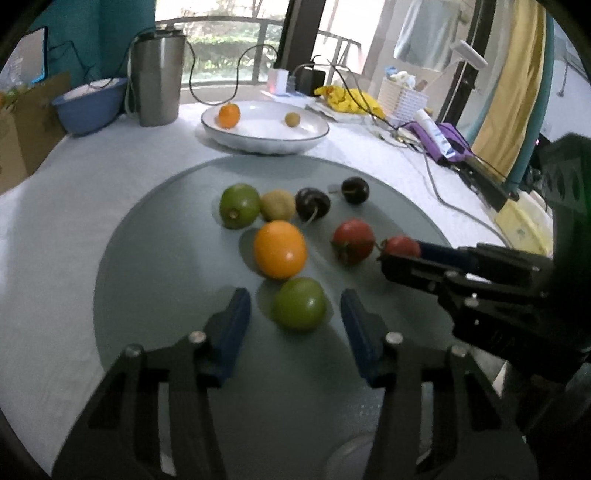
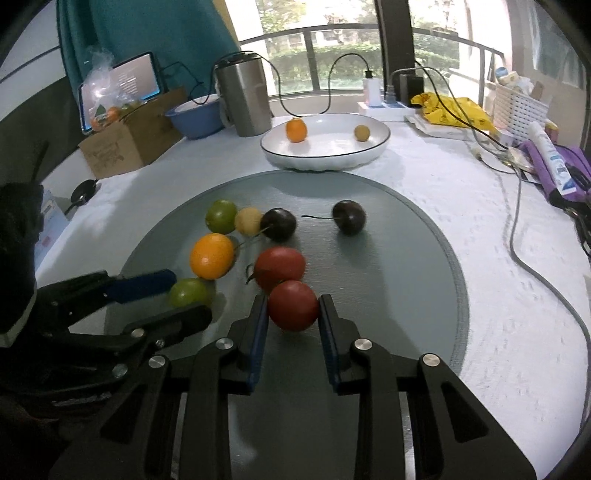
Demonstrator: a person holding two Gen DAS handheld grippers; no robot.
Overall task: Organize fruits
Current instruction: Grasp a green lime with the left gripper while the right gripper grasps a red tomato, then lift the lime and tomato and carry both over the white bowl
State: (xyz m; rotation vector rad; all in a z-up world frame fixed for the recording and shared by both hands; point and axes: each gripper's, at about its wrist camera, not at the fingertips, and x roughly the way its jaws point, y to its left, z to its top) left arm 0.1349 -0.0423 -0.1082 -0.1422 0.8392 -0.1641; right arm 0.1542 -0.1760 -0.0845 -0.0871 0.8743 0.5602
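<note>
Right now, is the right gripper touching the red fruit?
Touching: the right wrist view shows the right gripper with both pads pressed against the red fruit.

Probably a home: cluttered table [image 2: 443, 192] by a balcony window [image 2: 332, 44], hanging laundry [image 1: 424, 33].

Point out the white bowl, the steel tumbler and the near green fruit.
White bowl [image 2: 376, 149]: right wrist view, on its front rim.
Steel tumbler [image 2: 245, 99]: right wrist view, mid-body.
Near green fruit [image 1: 300, 303]: left wrist view, its centre.
</note>
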